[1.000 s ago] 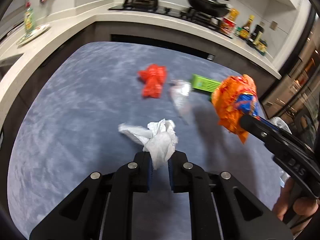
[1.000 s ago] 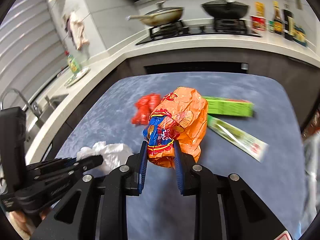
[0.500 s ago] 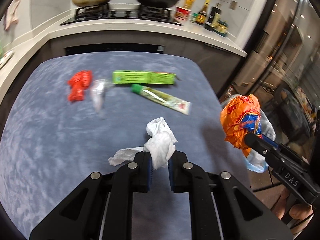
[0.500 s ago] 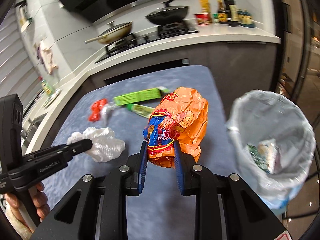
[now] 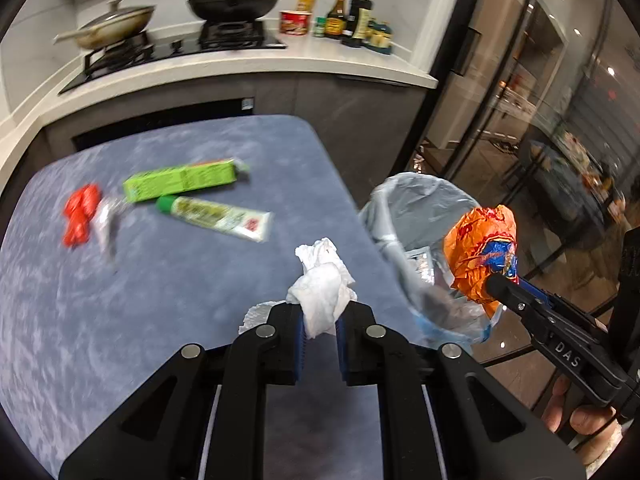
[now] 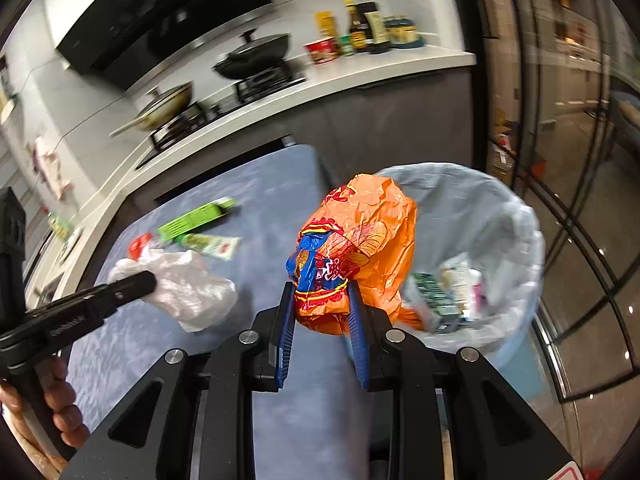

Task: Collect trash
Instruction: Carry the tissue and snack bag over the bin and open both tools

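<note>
**Both grippers loaded, bin off the table's right edge**

Right gripper (image 6: 320, 312) is clamped on the orange snack bag (image 6: 360, 240), held just left of the lined trash bin (image 6: 516, 216), so it's the nearer one. Left gripper (image 5: 320, 332) pinches a crumpled white tissue (image 5: 324, 284) over the blue table (image 5: 120, 300). Only the right view shows wrappers inside the bin; the left view shows the green box (image 5: 180, 180) and tube (image 5: 216, 216) more clearly.

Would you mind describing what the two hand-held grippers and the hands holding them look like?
Both are matte black, angular frames with silver round bolts and blue ridged finger pads. The left hand-held gripper and right hand-held gripper look alike. White lettering marks their sides; "DAS" is readable on the right one. Bare fingers wrap the left hand and right hand; no sleeves or cables show.
</note>
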Action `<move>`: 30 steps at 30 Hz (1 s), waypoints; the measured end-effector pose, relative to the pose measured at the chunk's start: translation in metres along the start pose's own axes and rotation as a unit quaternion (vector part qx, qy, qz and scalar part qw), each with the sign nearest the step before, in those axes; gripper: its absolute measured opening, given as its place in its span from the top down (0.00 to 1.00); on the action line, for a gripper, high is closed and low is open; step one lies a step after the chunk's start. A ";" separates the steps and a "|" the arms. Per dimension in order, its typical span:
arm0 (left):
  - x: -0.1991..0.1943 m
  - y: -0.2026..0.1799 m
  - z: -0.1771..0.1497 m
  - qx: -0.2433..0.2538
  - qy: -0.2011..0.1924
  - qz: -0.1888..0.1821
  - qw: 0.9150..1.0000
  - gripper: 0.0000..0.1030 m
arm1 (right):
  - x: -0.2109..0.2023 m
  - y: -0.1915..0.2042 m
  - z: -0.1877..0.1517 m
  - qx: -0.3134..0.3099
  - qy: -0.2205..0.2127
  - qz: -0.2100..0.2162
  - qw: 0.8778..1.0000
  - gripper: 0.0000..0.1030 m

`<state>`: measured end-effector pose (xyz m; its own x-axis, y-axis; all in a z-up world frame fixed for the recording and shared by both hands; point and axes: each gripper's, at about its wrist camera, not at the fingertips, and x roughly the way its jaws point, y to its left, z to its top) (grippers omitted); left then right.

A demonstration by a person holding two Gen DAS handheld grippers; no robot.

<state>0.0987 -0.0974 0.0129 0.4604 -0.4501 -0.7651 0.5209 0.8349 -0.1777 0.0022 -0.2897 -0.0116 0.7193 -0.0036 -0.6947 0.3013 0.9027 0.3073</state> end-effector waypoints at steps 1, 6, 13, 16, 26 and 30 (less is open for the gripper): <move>0.002 -0.006 0.003 0.004 -0.001 -0.001 1.000 0.89 | -0.001 -0.008 0.001 0.007 -0.001 -0.004 1.000 0.77; 0.014 -0.038 0.021 0.023 -0.004 -0.026 0.999 0.89 | -0.001 -0.037 0.007 0.024 -0.007 -0.026 0.999 0.77; 0.028 -0.086 0.044 0.053 -0.015 -0.059 0.997 0.88 | 0.013 -0.071 0.016 0.045 -0.002 -0.043 0.998 0.76; 0.040 -0.103 0.050 0.061 -0.010 -0.075 0.995 0.88 | 0.022 -0.081 0.019 0.053 0.000 -0.046 0.998 0.76; 0.100 -0.128 0.049 0.067 0.034 -0.086 0.993 0.88 | 0.039 -0.101 0.017 0.069 0.014 -0.049 0.996 0.76; 0.110 -0.130 0.045 0.071 0.044 -0.084 0.993 0.88 | 0.045 -0.103 0.017 0.069 0.020 -0.048 0.996 0.75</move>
<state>0.1135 -0.2700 -0.0205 0.2971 -0.5448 -0.7842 0.6841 0.6944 -0.2232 0.0145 -0.3900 -0.0630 0.6589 -0.0672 -0.7492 0.4526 0.8310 0.3234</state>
